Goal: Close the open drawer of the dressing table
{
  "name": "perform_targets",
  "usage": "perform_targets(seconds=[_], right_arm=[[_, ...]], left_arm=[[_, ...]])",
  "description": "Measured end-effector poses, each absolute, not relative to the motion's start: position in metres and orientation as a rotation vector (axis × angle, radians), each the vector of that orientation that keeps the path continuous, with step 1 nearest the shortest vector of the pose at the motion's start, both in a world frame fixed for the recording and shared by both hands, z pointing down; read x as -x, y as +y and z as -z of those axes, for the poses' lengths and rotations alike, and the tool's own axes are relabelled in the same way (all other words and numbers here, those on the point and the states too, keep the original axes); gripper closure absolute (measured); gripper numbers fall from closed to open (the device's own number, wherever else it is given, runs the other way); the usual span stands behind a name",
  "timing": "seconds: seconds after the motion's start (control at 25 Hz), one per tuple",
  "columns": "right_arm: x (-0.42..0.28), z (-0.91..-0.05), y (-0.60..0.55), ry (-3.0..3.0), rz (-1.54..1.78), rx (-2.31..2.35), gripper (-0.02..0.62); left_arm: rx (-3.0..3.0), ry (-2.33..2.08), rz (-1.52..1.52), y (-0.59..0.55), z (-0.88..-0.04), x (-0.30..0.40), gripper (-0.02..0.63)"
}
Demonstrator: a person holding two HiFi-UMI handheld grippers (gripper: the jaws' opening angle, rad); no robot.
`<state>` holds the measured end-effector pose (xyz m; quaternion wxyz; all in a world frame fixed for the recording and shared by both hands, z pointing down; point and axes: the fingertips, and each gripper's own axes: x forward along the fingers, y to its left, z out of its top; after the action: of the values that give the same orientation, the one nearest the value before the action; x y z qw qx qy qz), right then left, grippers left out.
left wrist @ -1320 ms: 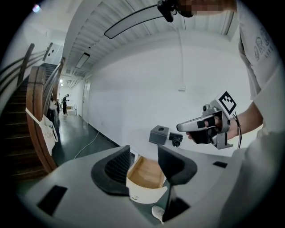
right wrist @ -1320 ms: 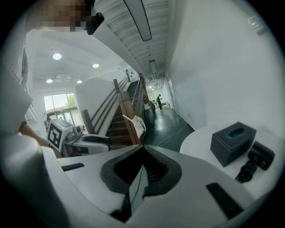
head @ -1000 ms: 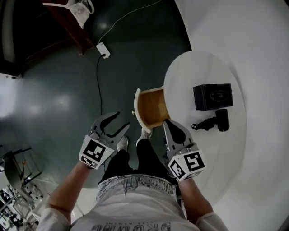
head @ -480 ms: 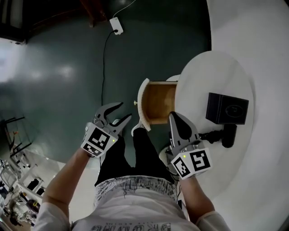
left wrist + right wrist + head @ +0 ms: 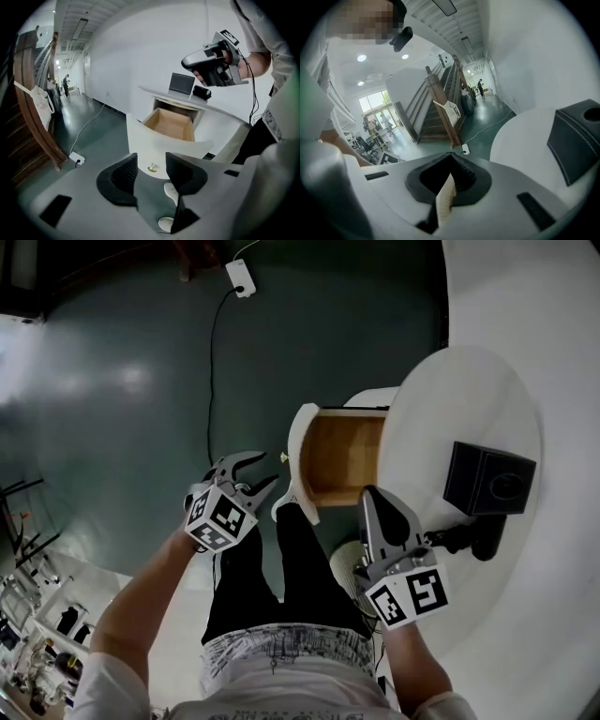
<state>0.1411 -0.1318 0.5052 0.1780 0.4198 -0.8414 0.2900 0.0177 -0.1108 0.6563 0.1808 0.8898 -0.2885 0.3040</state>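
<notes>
The dressing table's drawer (image 5: 345, 457) stands pulled out, its wooden inside bare. Its curved white front (image 5: 302, 463) carries a small brass knob (image 5: 283, 457). My left gripper (image 5: 253, 474) is open just left of that front, apart from it. In the left gripper view the knob (image 5: 152, 167) shows between the open jaws of the left gripper (image 5: 150, 171), beyond the fingertips, with the drawer (image 5: 171, 124) behind it. My right gripper (image 5: 378, 510) is shut with nothing in it, held by the table edge beside the drawer. In its own view the right gripper (image 5: 450, 161) is shut.
The round white table top (image 5: 469, 409) holds a black box (image 5: 492, 479) and a black handled device (image 5: 476, 535). A power strip (image 5: 240, 277) and its cable lie on the dark green floor. My legs and shoes (image 5: 286, 507) are under the drawer.
My left gripper has moved right and turned, coming nearer the drawer front. The right gripper has kept its place by the table edge. The head view has shifted.
</notes>
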Motion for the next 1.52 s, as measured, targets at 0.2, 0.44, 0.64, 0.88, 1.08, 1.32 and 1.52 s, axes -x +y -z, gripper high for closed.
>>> perform_targets(seconds=[0.2,0.44,0.64,0.88,1.08,1.32,1.52], right_arm=[[-0.147,-0.521,-0.125,-2.343,-0.850,-1.194,0.588],[-0.145,-0.534,-0.122,-2.309,-0.875,-1.189,0.588],[-0.142,-0.536,-0.121,-2.287,-0.885,-1.184,0.588],[-0.149,-0.541,-0.120,-2.274,-0.900,-1.195,0.588],[-0.145,-0.537,-0.123,-2.271,-0.906,-1.196,0.588],[-0.145,-0.536,-0.122,-2.265,-0.911,-1.196,0.588],[-0.146,-0.535,-0.121,-2.263,-0.905,-1.197,0.588]], left_arm=[[-2.512,-0.727,-0.928,-0.106,-0.699,-0.026,0.400],[-2.504,-0.702,-0.950,-0.108,-0.727,-0.026,0.407],[-2.537,-0.626,-1.015,-0.105,-0.745,-0.029,0.408],[-2.572,-0.552,-1.064,-0.102,-0.759,-0.044,0.416],[-2.591,-0.513,-1.118,-0.106,-0.762,-0.045,0.438],[-2.591,-0.500,-1.139,-0.106,-0.764,-0.048,0.480],[-2.589,-0.516,-1.136,-0.107,-0.764,-0.048,0.483]])
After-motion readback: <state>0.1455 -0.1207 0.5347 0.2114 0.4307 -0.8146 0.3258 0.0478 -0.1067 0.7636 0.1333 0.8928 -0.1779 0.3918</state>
